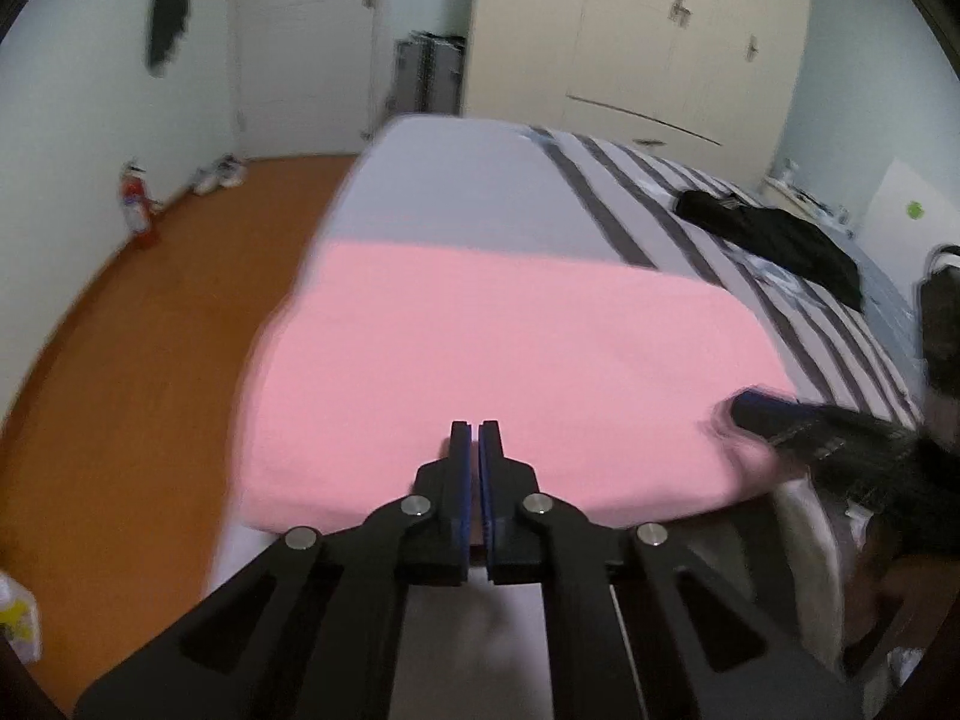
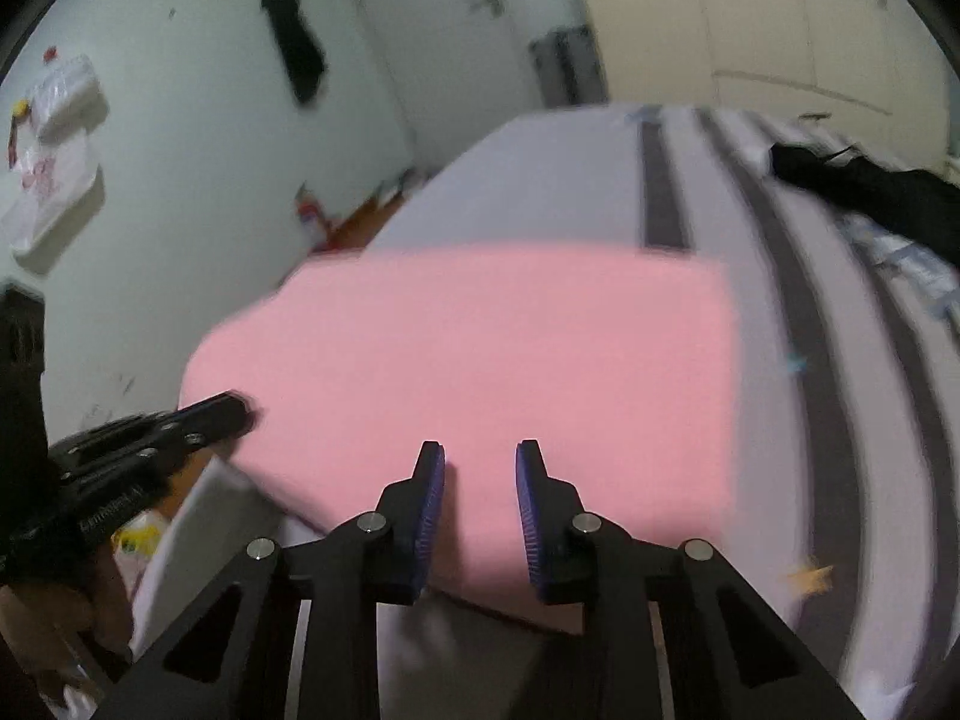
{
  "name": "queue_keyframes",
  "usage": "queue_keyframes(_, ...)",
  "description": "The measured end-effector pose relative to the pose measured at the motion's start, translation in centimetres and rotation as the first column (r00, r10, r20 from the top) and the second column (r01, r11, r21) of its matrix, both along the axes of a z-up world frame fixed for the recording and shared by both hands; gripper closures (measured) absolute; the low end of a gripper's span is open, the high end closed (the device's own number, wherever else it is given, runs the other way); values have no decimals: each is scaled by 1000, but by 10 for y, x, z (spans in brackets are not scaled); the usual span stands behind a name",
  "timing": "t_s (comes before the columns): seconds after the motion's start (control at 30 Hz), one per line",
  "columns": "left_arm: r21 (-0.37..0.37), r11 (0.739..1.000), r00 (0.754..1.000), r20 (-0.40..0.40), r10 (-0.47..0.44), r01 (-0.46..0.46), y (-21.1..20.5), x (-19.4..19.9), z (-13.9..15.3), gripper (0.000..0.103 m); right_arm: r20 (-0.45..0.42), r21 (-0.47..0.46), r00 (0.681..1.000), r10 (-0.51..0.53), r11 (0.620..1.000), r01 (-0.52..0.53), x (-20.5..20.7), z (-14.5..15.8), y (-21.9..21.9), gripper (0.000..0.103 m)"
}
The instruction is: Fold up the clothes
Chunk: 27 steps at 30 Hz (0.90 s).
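A pink cloth (image 1: 510, 348) lies flat and folded across the near end of a bed (image 1: 456, 180); the right wrist view shows the pink cloth (image 2: 480, 348) too. My left gripper (image 1: 478, 426) is shut, its blue pads pinched together over the cloth's near edge, with pink showing in the slit between them. My right gripper (image 2: 480, 450) is open over the same near edge further right, and cloth lies between its fingers without the pads pressing. Each gripper appears in the other's view: the right gripper (image 1: 744, 405) and the left gripper (image 2: 240, 414).
A black garment (image 1: 774, 240) lies further up the striped bedding on the right. Left of the bed is orange-brown floor (image 1: 150, 330) with a fire extinguisher (image 1: 135, 204) and shoes (image 1: 219, 174) by the wall. A door (image 1: 300, 42) and a cream wardrobe (image 1: 660, 30) stand behind.
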<state>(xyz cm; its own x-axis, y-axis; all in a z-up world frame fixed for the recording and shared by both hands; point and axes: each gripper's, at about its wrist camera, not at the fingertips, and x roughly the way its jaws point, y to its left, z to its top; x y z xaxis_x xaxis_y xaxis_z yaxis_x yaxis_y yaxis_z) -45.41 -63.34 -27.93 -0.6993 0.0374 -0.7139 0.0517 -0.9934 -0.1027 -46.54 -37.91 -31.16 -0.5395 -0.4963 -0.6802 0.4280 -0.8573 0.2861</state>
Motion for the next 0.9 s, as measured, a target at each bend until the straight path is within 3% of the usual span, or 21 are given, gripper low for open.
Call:
queue_keyframes(0.17,-10,1000,999,40,-18,18,-13,-6,-17,101,56,53,998,-22,998,20,-19,-25,22,90)
queue_keyframes(0.27,34,999,999,35,27,-28,-19,-9,-9,101,52,61,998,-23,998,19,-22,-23,27,92)
queue_keyframes(0.43,39,992,992,26,121,-122,-38,-8,-9,101,77,55,995,-70,996,66,-31,-26,45,94)
queue_keyframes(0.57,-6,994,993,30,113,-113,-38,-9,-7,101,92,75,992,-87,994,80,-45,-27,50,82)
queue_keyframes(0.77,-19,994,994,-26,110,-111,-34,-40,15,101,16,60,997,-72,996,70,-63,1,41,82)
queue_keyframes(0.9,-30,994,994,10,106,-106,-33,-66,0,101,-3,45,998,-58,997,58,-81,9,24,80)
